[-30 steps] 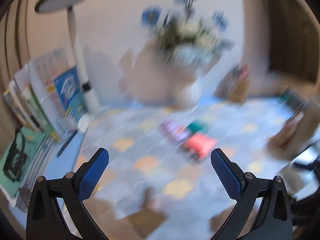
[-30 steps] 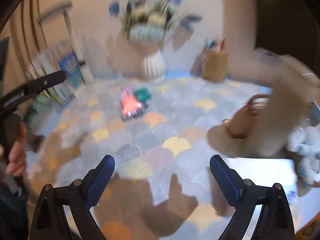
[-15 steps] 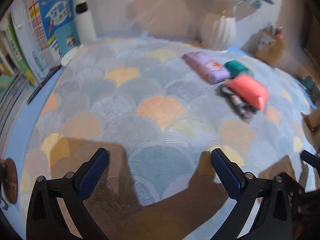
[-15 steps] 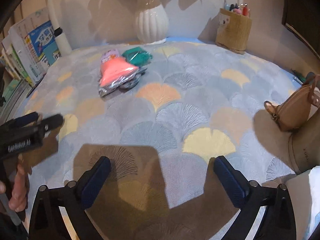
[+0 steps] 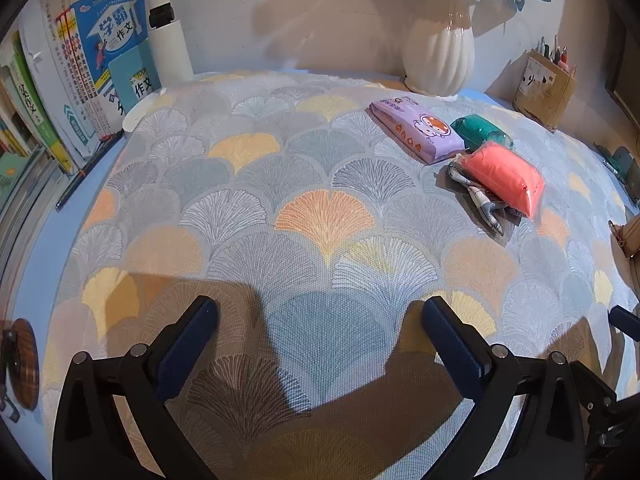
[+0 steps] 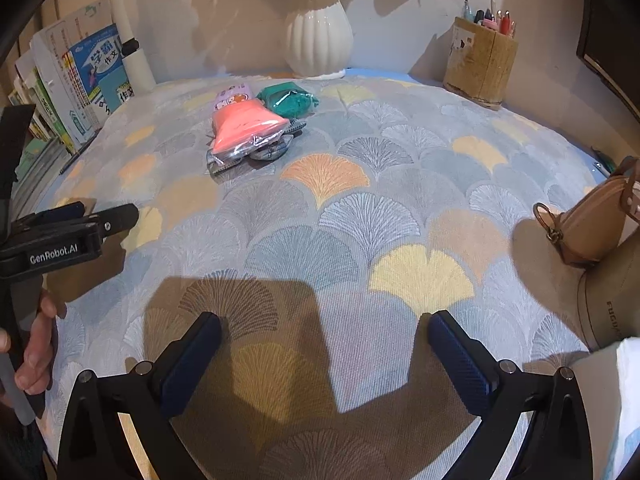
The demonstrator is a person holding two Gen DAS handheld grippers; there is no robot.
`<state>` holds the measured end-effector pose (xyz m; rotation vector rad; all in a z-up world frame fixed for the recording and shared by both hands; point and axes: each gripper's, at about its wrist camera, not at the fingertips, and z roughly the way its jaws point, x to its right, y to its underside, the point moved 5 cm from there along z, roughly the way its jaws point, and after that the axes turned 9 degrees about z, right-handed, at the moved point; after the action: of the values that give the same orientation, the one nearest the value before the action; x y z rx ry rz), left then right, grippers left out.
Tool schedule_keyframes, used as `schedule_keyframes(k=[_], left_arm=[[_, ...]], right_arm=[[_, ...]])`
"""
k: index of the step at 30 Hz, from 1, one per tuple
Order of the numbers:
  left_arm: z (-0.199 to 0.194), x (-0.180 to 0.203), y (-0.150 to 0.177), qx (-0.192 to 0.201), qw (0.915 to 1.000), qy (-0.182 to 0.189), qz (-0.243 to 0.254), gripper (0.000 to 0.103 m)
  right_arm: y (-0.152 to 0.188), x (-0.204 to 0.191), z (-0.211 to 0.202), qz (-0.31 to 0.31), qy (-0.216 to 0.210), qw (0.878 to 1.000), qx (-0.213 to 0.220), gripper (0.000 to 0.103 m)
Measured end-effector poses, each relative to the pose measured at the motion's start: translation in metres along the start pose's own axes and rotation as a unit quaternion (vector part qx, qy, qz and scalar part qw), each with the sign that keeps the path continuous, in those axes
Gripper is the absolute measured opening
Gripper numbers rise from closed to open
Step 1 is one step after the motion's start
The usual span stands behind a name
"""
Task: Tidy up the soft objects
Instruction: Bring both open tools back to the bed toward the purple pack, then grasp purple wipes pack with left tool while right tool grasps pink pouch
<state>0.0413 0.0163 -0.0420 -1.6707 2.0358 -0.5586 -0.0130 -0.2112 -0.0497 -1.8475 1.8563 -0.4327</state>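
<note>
A pink soft pack (image 5: 505, 178) lies on a folded patterned cloth (image 5: 480, 200) at the far right of the table. A purple tissue pack (image 5: 416, 128) and a green soft pack (image 5: 480, 131) lie just behind it. The right wrist view shows the pink pack (image 6: 246, 126), the cloth (image 6: 256, 152), the green pack (image 6: 288, 99) and the purple pack (image 6: 232, 96) at the far left. My left gripper (image 5: 318, 320) is open and empty over the near tablecloth; it also shows in the right wrist view (image 6: 76, 220). My right gripper (image 6: 324, 334) is open and empty.
A white vase (image 6: 319, 42), a pen holder (image 6: 480, 62), and books (image 5: 80, 80) with a lamp post (image 5: 166, 28) stand along the back and left. A tan bag (image 6: 592, 228) and a grey container (image 6: 612, 304) sit at the right edge.
Both grippers have tilted down from the wall and vase toward the table and steadied. The soft packs have not moved.
</note>
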Motion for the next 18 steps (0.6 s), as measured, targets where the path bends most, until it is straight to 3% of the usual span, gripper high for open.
schedule_keyframes(k=[4,7,8,12,16,18], left_arm=[[-0.008,-0.004,-0.004,-0.068,0.9972,0.030,0.004,0.099],[-0.045,-0.015,-0.029,-0.022,0.9981,0.056,-0.014,0.099],[-0.056,-0.019,-0.042,-0.008,0.9979,0.061,-0.017,0.099],[-0.063,-0.025,-0.097,0.023,0.9908,0.127,-0.039,0.100],[-0.025,-0.016,-0.131,0.042,0.9777,0.199,-0.055,0.099],[0.001,-0.008,-0.136,0.026,0.9770,0.203,-0.060,0.099]], right_arm=[[0.006,-0.002,-0.004,-0.001,0.006,1.000,-0.024,0.103],[0.005,-0.008,-0.007,-0.031,0.002,0.996,-0.080,0.100],[-0.001,-0.011,-0.013,-0.041,0.000,0.996,-0.077,0.093],[-0.053,-0.037,-0.042,-0.082,-0.002,0.997,-0.004,0.091],[-0.092,-0.057,-0.033,-0.089,-0.031,0.995,0.028,0.075],[-0.101,-0.061,-0.014,-0.082,-0.051,0.995,0.015,0.070]])
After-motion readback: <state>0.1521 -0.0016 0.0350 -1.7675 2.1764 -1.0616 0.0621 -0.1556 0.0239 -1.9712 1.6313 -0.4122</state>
